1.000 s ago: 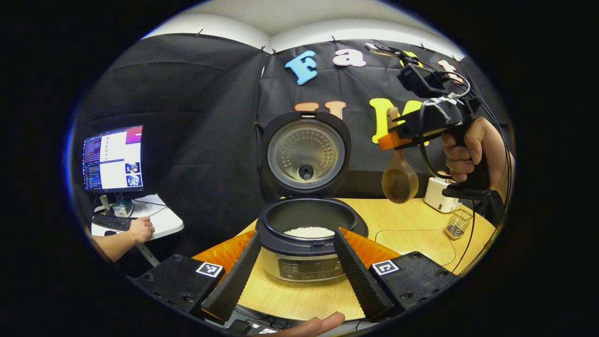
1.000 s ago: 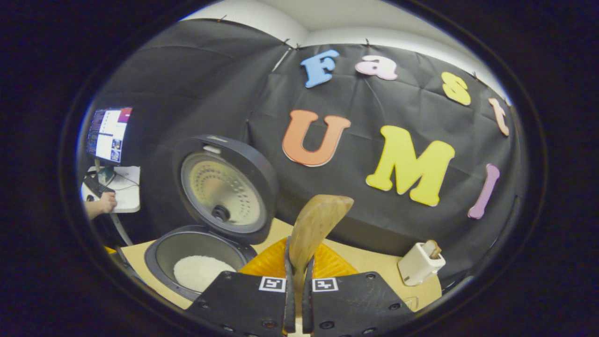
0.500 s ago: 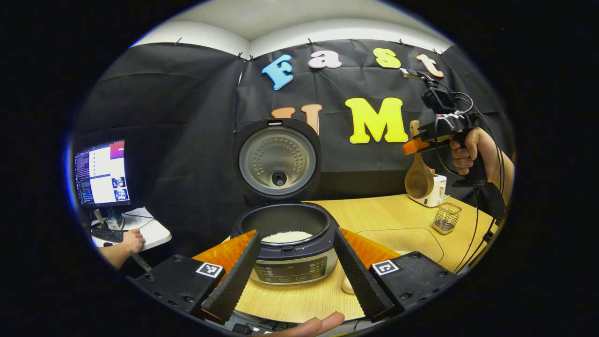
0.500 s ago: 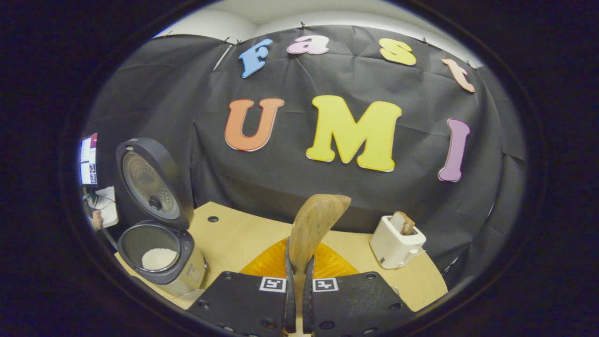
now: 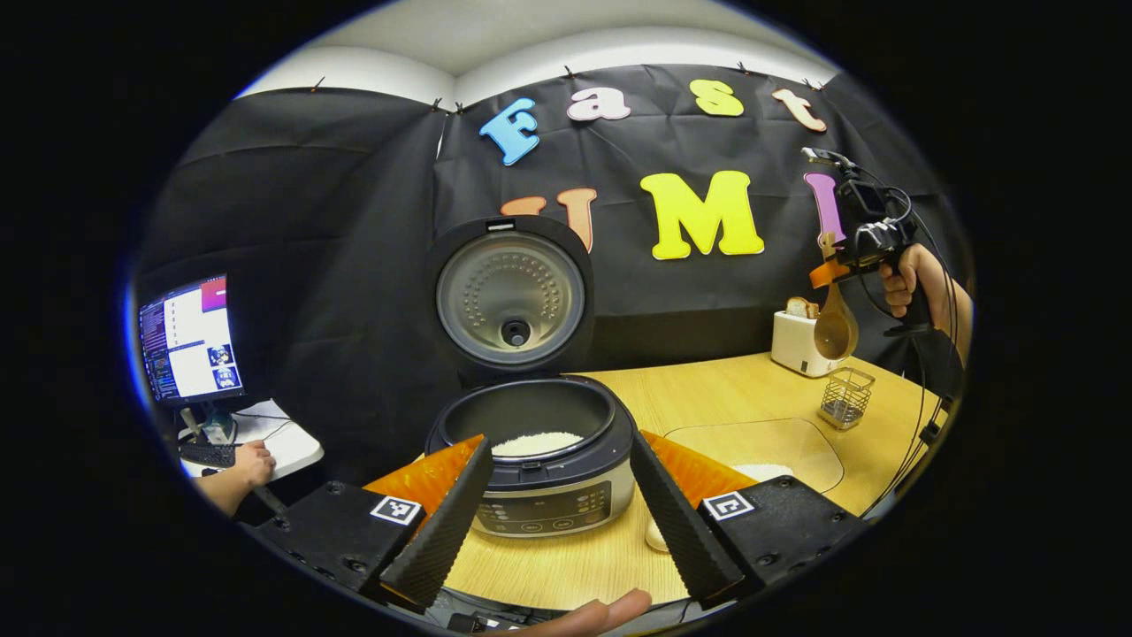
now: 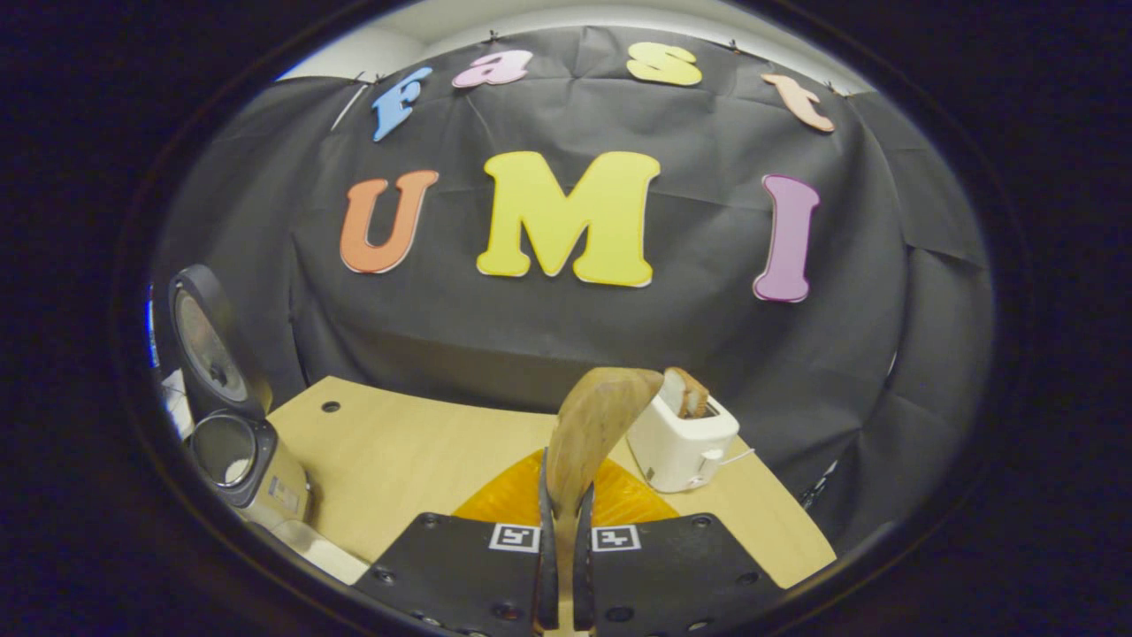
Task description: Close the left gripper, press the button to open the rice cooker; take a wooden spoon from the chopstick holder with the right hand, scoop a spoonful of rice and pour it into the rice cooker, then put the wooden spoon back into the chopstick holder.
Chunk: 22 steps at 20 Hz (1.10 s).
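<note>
Standing near the desk's front left edge, the rice cooker (image 5: 539,456) had its lid (image 5: 510,296) swung upright, with white rice (image 5: 537,442) lying in the inner pot. My left gripper (image 5: 562,522) was released, its two fingers spread wide on either side of the cooker's front panel and touching nothing. My right gripper (image 6: 559,566) was clenched on the handle of the wooden spoon (image 6: 591,433), whose bowl rose above the fingertips in the right gripper view. In the left gripper view that spoon (image 5: 836,327) hung bowl-down from the right gripper (image 5: 831,270), above the wire chopstick holder (image 5: 846,398) and apart from it. The holder stood near the desk's right edge, just in front of a white toaster (image 5: 796,341) with a slice of bread in it at the back right corner. Between holder and cooker lay a clear mat (image 5: 752,447) carrying a small heap of rice (image 5: 762,471). Off the desk's left side, a monitor (image 5: 187,341) glowed above a person's hand (image 5: 252,460) at a keyboard.
</note>
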Motion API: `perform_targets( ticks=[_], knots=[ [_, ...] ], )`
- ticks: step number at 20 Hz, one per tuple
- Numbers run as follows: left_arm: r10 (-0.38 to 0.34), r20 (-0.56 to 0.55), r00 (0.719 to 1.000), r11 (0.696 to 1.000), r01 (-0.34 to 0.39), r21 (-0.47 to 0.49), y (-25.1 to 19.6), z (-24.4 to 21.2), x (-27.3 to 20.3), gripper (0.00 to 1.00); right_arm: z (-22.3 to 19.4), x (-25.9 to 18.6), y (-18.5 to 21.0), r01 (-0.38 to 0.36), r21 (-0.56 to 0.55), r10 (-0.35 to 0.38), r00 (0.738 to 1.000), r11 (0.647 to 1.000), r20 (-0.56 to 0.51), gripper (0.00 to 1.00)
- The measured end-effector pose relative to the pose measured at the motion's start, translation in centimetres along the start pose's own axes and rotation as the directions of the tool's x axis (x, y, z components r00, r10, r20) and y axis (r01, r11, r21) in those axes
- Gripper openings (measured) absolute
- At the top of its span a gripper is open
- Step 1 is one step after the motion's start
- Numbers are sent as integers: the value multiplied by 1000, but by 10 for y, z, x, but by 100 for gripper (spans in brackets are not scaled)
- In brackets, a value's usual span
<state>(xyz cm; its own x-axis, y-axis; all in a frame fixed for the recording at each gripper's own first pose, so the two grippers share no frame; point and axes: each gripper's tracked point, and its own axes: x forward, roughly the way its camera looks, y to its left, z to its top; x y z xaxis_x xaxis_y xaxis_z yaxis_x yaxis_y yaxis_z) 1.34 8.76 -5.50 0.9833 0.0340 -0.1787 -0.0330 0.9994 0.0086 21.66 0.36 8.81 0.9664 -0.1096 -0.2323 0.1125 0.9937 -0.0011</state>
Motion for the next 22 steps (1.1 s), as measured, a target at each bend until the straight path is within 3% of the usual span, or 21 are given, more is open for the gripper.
perform_targets(
  ticks=[4,13,22],
  knots=[
    [-2,-5,1000,1000,2,12,-3,-1,1,100,-19,22,-41,91,23,-90,995,996,-34,7],
    [-14,-2,1000,999,14,35,-14,1,3,99,-64,53,-78,142,75,-131,981,987,-141,7],
    [-10,-1,1000,999,10,37,-16,1,4,99,-75,54,-93,154,136,-130,977,979,-172,36]
  ],
)
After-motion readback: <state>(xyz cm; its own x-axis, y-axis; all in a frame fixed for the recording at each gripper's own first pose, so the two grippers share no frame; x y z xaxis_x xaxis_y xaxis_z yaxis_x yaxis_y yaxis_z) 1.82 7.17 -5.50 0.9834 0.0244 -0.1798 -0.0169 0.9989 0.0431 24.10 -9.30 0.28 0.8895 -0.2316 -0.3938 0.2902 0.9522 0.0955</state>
